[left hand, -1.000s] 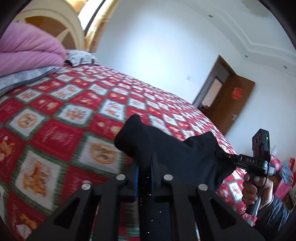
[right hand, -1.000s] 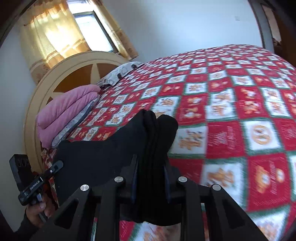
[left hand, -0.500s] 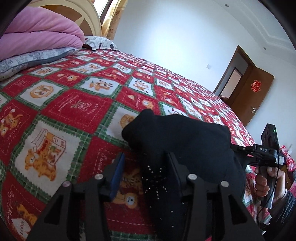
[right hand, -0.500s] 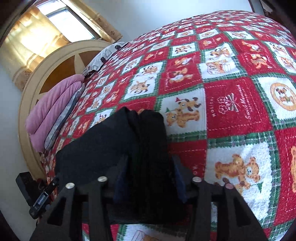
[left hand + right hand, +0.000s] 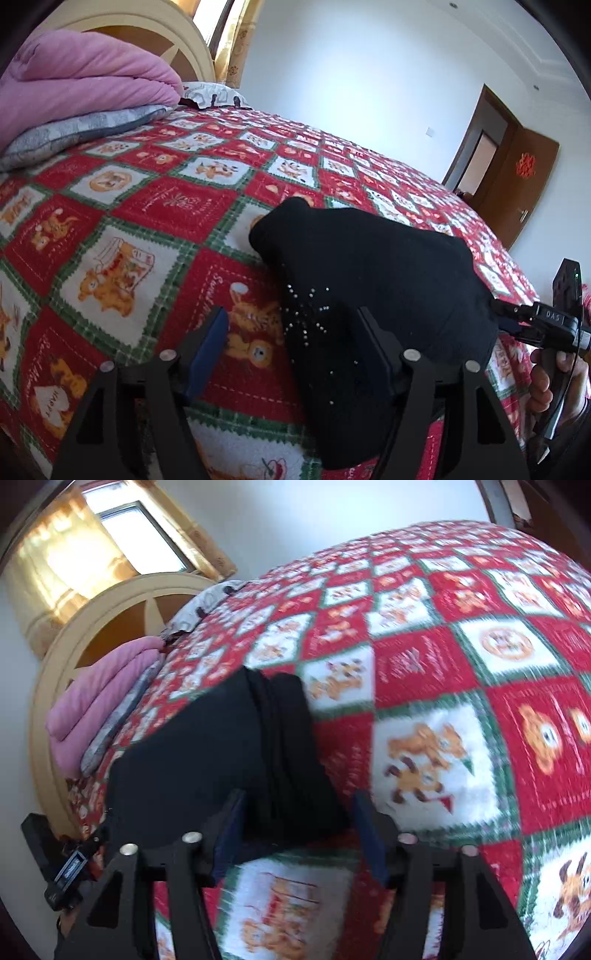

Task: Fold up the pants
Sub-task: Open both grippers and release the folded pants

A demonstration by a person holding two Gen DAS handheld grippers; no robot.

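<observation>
Pants point(image 5: 369, 280), black, folded into a thick bundle, lie on the bed point(image 5: 155, 206) w/ its red-green-white teddy quilt, right ahead of both grippers. Left gripper point(image 5: 291, 328): jaws opening, pads apart; left pad clear over bare quilt, right pad against or just behind the cloth edge, can't tell which; bundle's near-left part w/ small shiny dots sits between them. Right gripper point(image 5: 297, 812): jaws opening too, stacked fold edges between the pads, gap visible each side, no pinch. Right-wrist view is motion-blurred.

Open room: wide bare quilt left of and beyond the left gripper; wide bare quilt right of and ahead of the right gripper. Bed's far edge drops off toward a brown door point(image 5: 517, 184), well apart.

Other stuff: pink blanket point(image 5: 81, 85) stacked on a grey one at the headboard point(image 5: 74, 646), far left of left gripper, well clear. Patterned pillow point(image 5: 210, 94) beyond it. Window w/ yellow curtain point(image 5: 62, 561) behind headboard. A hand point(image 5: 550, 380) holds the right gripper's handle, just right of the bundle.
</observation>
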